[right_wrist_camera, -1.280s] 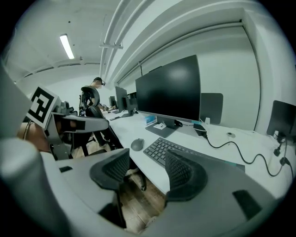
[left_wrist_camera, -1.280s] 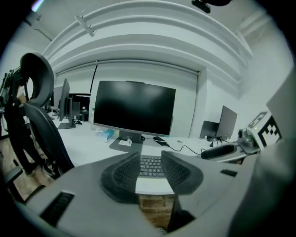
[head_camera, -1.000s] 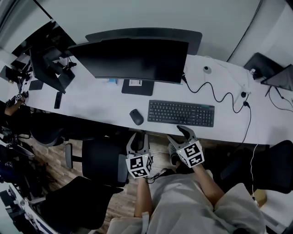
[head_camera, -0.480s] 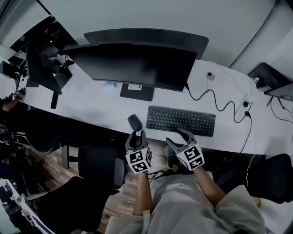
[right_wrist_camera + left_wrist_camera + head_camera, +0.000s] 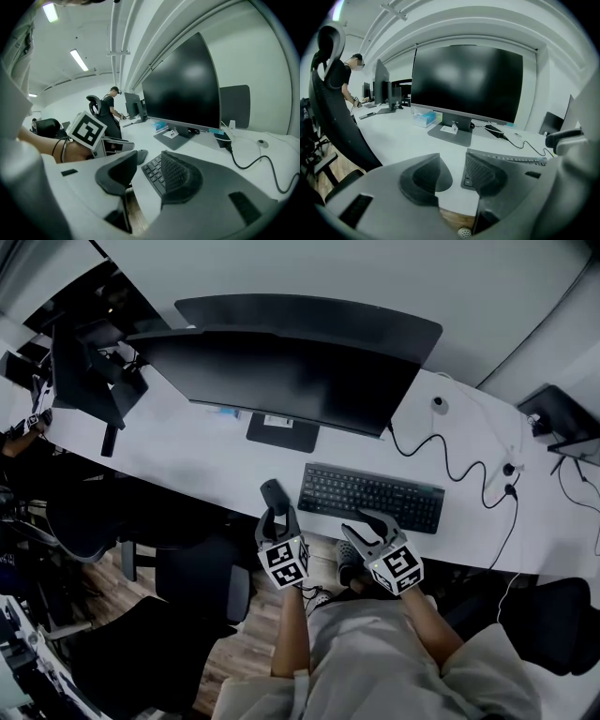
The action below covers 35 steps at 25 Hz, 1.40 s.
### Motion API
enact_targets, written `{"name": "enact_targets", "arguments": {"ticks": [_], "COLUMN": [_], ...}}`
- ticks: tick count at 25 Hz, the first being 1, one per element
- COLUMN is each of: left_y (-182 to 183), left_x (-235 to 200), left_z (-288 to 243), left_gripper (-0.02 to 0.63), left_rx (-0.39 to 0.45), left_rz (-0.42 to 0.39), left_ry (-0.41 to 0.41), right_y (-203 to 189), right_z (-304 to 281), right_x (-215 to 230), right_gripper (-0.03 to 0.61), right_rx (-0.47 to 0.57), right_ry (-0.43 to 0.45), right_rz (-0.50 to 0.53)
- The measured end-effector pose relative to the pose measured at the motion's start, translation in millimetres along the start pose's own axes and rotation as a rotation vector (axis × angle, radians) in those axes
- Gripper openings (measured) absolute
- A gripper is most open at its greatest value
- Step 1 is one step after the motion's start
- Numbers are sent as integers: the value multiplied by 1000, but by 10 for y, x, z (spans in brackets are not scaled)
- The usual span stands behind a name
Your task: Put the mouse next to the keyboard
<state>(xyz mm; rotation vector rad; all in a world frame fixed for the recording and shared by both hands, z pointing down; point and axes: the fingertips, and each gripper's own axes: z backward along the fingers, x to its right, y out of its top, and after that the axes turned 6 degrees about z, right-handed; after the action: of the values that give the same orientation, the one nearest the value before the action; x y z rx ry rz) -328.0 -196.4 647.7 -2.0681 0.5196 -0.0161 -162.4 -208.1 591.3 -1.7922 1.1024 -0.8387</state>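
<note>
The dark mouse (image 5: pixel 274 494) lies on the white desk (image 5: pixel 202 460), a short gap left of the black keyboard (image 5: pixel 372 498). My left gripper (image 5: pixel 279 516) sits at the desk's near edge with its tips just short of the mouse. Its jaws have just been opening; they stand apart and press on nothing. In the left gripper view the mouse (image 5: pixel 443 177) peeks out beside the left pad. My right gripper (image 5: pixel 366 524) hovers at the keyboard's near edge. Its jaws have just been closing, with nothing between them. The right gripper view shows the keyboard (image 5: pixel 152 171) and mouse (image 5: pixel 140 156) beyond its jaws.
A large dark monitor (image 5: pixel 281 367) on a flat stand (image 5: pixel 283 432) fills the desk's back. A black cable (image 5: pixel 459 460) snakes across at the right. Office chairs (image 5: pixel 202 577) stand under the left side. A person (image 5: pixel 349 79) stands far off at another desk.
My left gripper has moved forward and down, closing in on the mouse. The right gripper's jaws have narrowed. Mouse and keyboard lie where they were.
</note>
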Motion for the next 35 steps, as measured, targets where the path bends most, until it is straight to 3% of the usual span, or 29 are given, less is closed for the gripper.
{"name": "enact_targets", "arguments": {"ticks": [12, 19, 28, 35], "left_y": [-134, -249, -446, -586], "left_x": [-152, -373, -498, -587], "left_z": [-403, -549, -728, -837], "left_gripper": [218, 286, 346, 350], "left_rx": [-54, -96, -110, -152], "left_rz": [15, 48, 183, 135], "left_ry": [100, 188, 243, 261], "right_y": [47, -92, -171, -328], "right_z": [6, 49, 144, 250], "right_x": [159, 224, 272, 225], "right_gripper": [5, 4, 3, 3], "right_rx": [36, 18, 13, -24], "right_ry": [87, 93, 59, -8], "right_rz": [32, 26, 5, -9]}}
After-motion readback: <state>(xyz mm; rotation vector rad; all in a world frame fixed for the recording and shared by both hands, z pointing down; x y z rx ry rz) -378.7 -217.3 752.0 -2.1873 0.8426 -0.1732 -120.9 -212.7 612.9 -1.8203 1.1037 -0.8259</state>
